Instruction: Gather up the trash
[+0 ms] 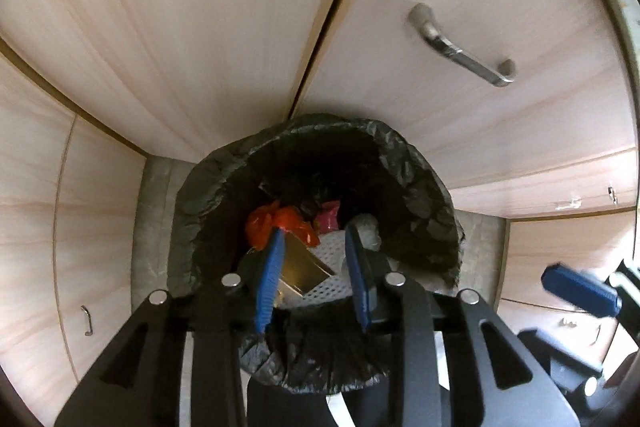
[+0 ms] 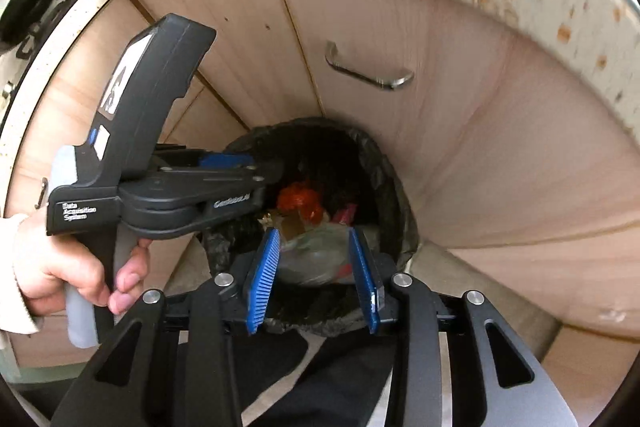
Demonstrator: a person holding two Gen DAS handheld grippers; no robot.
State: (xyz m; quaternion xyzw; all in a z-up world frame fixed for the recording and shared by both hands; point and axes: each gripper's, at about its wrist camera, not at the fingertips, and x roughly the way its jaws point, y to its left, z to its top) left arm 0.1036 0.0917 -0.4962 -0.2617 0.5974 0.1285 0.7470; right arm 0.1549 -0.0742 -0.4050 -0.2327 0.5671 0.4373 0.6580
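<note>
Blue-padded left gripper (image 1: 314, 227) and right gripper (image 2: 314, 229), both partly open, seemingly empty, above black-lined trash bin (image 1: 416, 163).

Soft, even light washes the cabinet doors (image 1: 224, 39) above the fingers, pale and nearly shadowless. Beyond the fingertips the bin liner (image 1: 416, 179) swallows light, its depths almost black. A glint sits on the door handle (image 1: 464, 55), which smears with blur. Fisheye bending curves every edge; the corners go black.
</note>
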